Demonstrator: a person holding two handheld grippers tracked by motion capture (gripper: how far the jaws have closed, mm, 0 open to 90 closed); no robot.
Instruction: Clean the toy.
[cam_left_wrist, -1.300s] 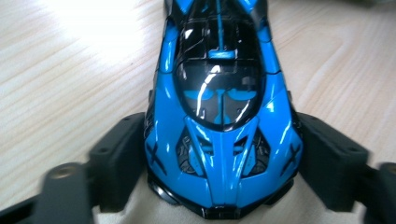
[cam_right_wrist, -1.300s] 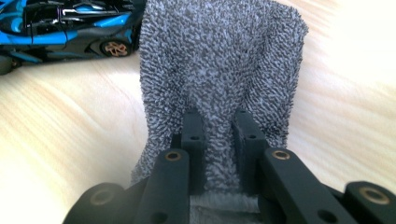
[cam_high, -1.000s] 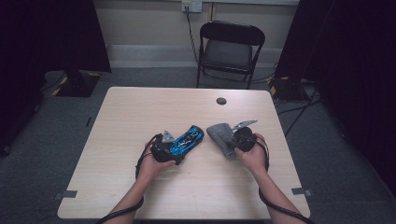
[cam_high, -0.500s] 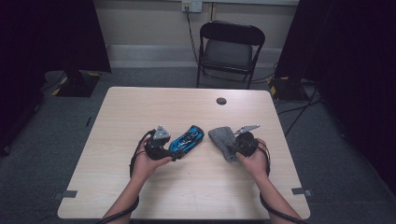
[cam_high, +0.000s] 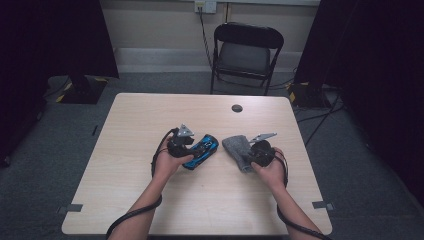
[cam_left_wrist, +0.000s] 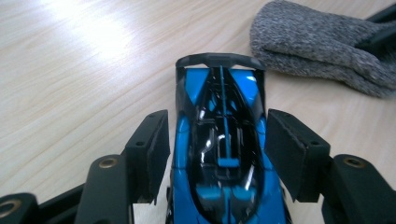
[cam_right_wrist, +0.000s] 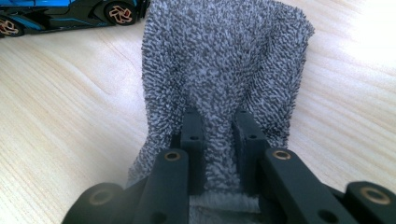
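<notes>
Blue toy car (cam_left_wrist: 223, 154) between the closing, not yet pressing jaws of the left gripper (cam_left_wrist: 219, 149); grey cloth (cam_right_wrist: 224, 70) pinched tight in the right gripper (cam_right_wrist: 218, 140).

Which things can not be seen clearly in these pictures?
- Blue toy car: in the left gripper view, the bottom edge cuts off its near end.
- Grey cloth: its near end is hidden behind the right gripper.
- Small dark disc: high view, too small to identify.

Both grippers, the left gripper (cam_high: 192, 146) and right gripper (cam_high: 250, 152), are black with brass-ringed screws, grey three-cornered top plates and trailing black cables; forearms bare.
</notes>
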